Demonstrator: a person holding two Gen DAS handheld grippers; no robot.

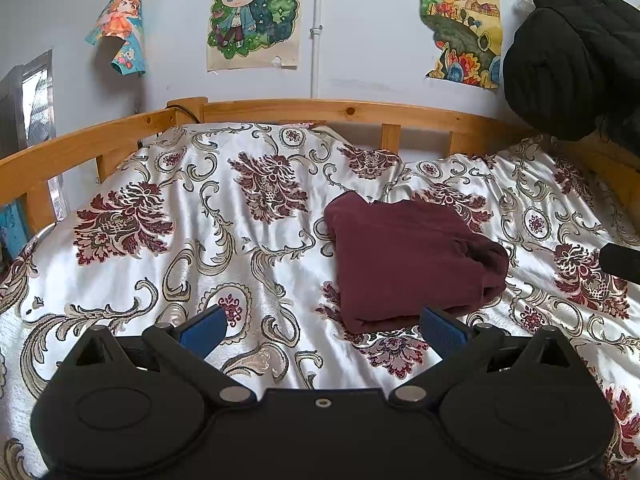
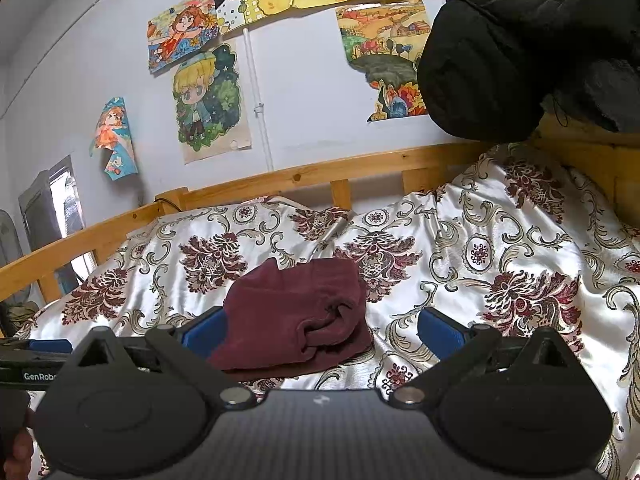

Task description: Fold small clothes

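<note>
A small maroon garment (image 1: pixel 408 260) lies folded into a compact bundle on the floral bedspread (image 1: pixel 200 240). It also shows in the right wrist view (image 2: pixel 300 316). My left gripper (image 1: pixel 324 330) is open and empty, just in front of the bundle's near edge, with its right blue fingertip (image 1: pixel 442 330) beside the fold. My right gripper (image 2: pixel 322 330) is open and empty, with the bundle between and just beyond its fingers; the left fingertip (image 2: pixel 204 330) is next to the cloth.
A wooden bed rail (image 1: pixel 340 110) runs along the back and left. A black padded jacket (image 1: pixel 572 52) hangs at the upper right. Drawings (image 1: pixel 254 12) hang on the wall. The other gripper's edge (image 2: pixel 36 356) shows at the left of the right wrist view.
</note>
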